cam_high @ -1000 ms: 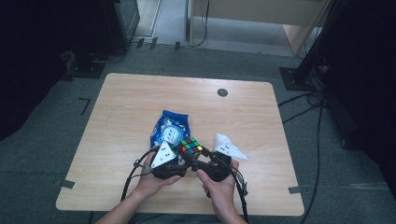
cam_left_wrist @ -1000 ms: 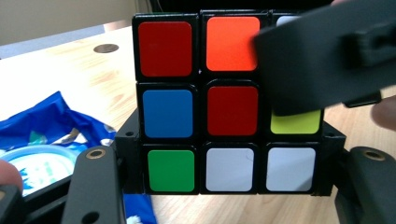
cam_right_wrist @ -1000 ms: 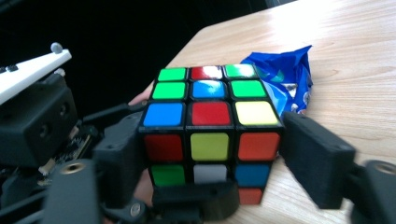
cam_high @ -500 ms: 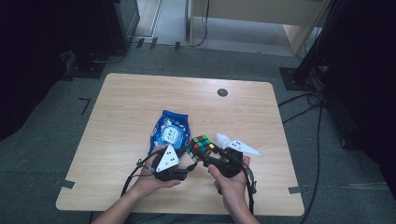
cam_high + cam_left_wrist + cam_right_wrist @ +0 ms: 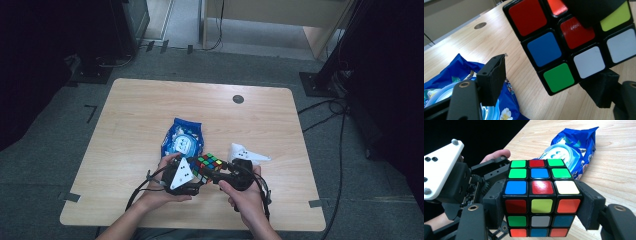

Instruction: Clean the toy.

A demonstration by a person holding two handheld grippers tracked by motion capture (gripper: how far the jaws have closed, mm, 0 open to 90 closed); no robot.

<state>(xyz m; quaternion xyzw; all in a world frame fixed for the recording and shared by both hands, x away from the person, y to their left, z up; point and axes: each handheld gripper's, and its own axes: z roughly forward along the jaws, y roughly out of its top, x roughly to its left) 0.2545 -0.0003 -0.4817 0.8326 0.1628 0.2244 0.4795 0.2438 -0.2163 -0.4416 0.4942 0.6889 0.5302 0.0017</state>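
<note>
Right hand-held gripper (image 5: 541,220) clamps puzzle cube (image 5: 541,197) between both pads, above surface (image 5: 140,125). Left hand-held gripper (image 5: 549,82) spread wide, cube between jaws, ungripped. Blue packet (image 5: 183,140) just beyond.

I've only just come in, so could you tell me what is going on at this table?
A person at a wooden table holds a gripper in each hand and is working on a scrambled puzzle cube. The right gripper clamps the cube from both sides, its pads flat against it. The left gripper is right up against the cube with its jaws apart, one jaw well clear of the cube. A blue snack packet lies on the table just beyond the cube.
</note>
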